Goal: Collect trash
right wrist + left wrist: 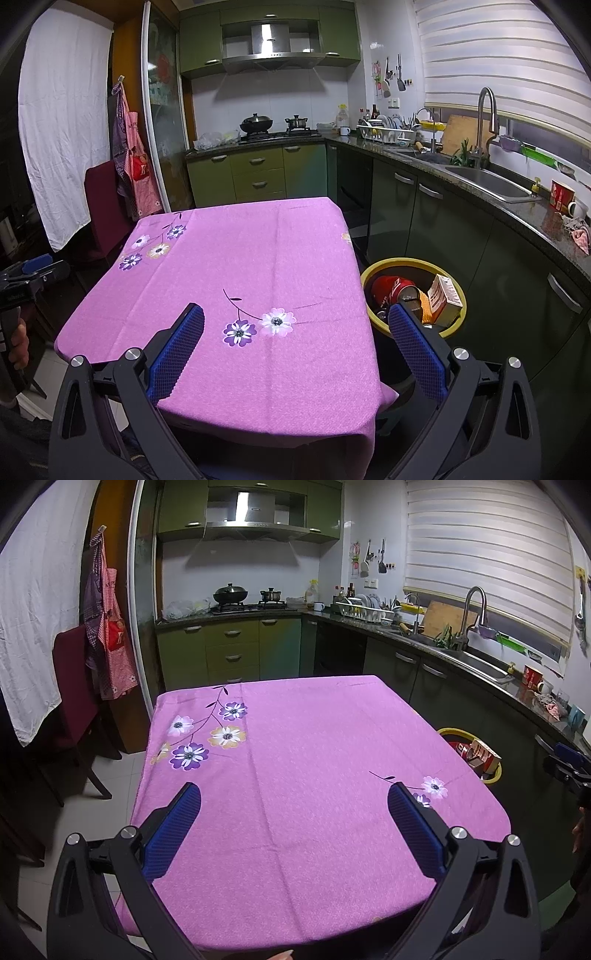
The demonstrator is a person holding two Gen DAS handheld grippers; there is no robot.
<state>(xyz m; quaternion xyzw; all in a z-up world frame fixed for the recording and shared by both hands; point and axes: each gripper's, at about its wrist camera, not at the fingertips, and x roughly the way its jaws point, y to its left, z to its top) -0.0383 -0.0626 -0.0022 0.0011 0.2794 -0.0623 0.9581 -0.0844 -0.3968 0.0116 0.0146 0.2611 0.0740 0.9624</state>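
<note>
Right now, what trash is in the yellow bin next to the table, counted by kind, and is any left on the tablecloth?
In the yellow bin:
Red can: 1
Cardboard carton: 1
Orange item, partly hidden behind the right gripper: 1
Total visible: 3
On the pink tablecloth: 0; anything deeper in the bin is hidden.

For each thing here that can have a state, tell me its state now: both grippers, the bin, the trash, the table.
left gripper: open, holds nothing, above the table.
right gripper: open, holds nothing, over the table edge near the bin.
yellow bin: upright on the floor beside the table, no lid.
red can: lying inside the bin.
carton: tilted inside the bin.
table: covered by a pink cloth, no trash on it.
</note>
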